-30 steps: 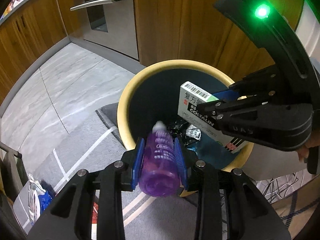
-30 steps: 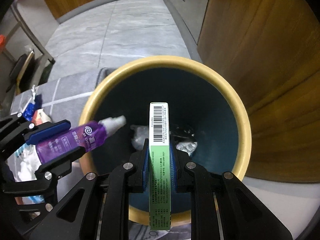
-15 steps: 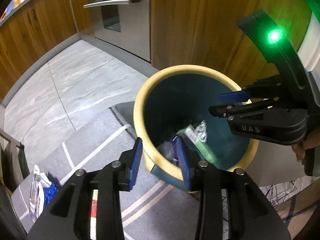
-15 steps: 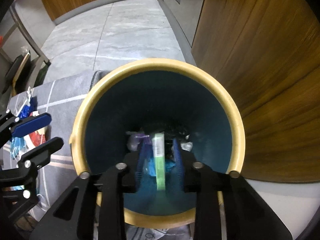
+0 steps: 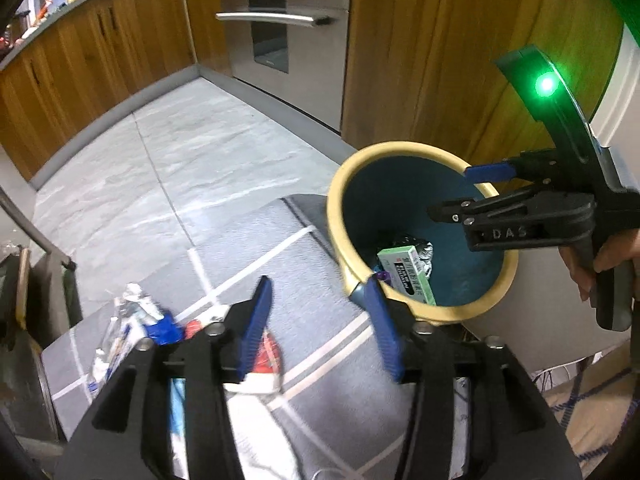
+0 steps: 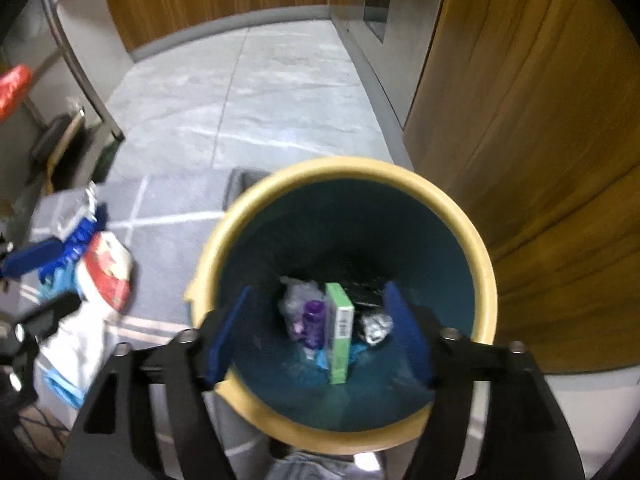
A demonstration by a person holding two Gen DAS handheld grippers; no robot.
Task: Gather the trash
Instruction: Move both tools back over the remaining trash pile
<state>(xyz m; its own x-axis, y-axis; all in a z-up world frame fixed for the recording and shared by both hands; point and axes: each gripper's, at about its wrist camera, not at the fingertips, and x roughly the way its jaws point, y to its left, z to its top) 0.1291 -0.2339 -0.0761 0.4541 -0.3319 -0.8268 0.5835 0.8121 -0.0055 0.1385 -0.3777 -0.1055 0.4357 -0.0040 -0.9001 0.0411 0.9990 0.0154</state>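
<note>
Hovering over the bin: both grippers stood empty above a kitchen floor, their loads already dropped.
Bin: a round bin [image 6: 486, 276] with a yellow rim and dark teal inside stood on the floor beside a wooden cabinet [image 6: 540, 120].
Inside it: a green carton [image 6: 340, 332] stood on edge next to a purple bottle [image 6: 314, 320] and a wad of foil [image 6: 376, 326].
Left gripper [image 5: 320, 320]: its blue fingers [image 5: 256, 316] had just been opening and stood apart with nothing between them, pointed steeply down over the grey mat [image 5: 312, 320] just outside the bin's rim.
Right gripper [image 6: 320, 332]: its fingers had just been spreading wide and were empty, aimed down into the bin's mouth; a hand [image 5: 612, 256] gripped its handle.
Trash left: a heap of wrappers and pouches [image 5: 148, 328], red, white and blue, lay on the mat, near the bin but apart from it.
Handling, as judged: the packets looked light, limp and crinkly, likely slick; a pinch across a bunched fold or sealed edge would probably hold better than a flat face.
</note>
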